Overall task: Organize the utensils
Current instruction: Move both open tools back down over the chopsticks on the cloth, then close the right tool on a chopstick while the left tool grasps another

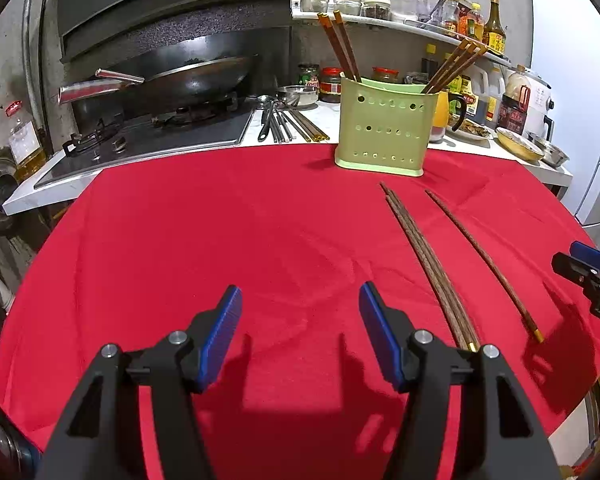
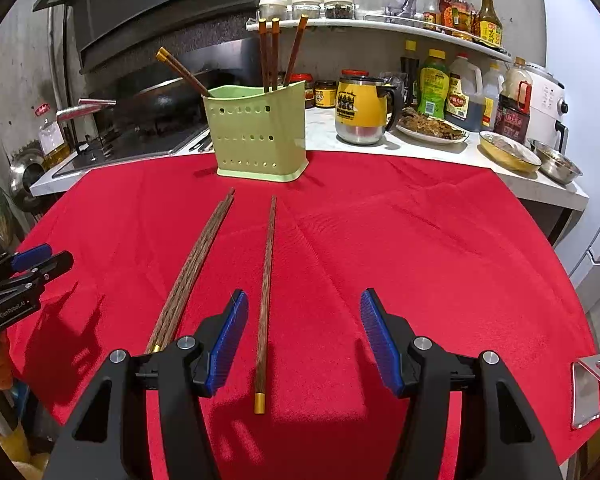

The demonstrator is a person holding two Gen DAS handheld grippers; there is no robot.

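Observation:
A green perforated utensil holder (image 1: 386, 132) (image 2: 256, 132) stands at the far edge of the red tablecloth (image 1: 220, 240) (image 2: 420, 260), with several brown chopsticks upright in it. A close pair of chopsticks (image 1: 428, 264) (image 2: 192, 268) and a single chopstick (image 1: 480, 256) (image 2: 266, 292) lie flat on the cloth. My left gripper (image 1: 300, 300) is open and empty, left of the pair. My right gripper (image 2: 304, 304) is open and empty, low over the cloth, with the single chopstick's gold end between its fingers' lines. Each gripper shows at the other view's edge.
A white counter (image 2: 420, 144) behind the table holds a yellow mug (image 2: 360, 112), dishes of food, sauce bottles and a rice cooker. A stove with a wok (image 1: 196, 80) is at the back left, with loose utensils (image 1: 288, 124) beside it.

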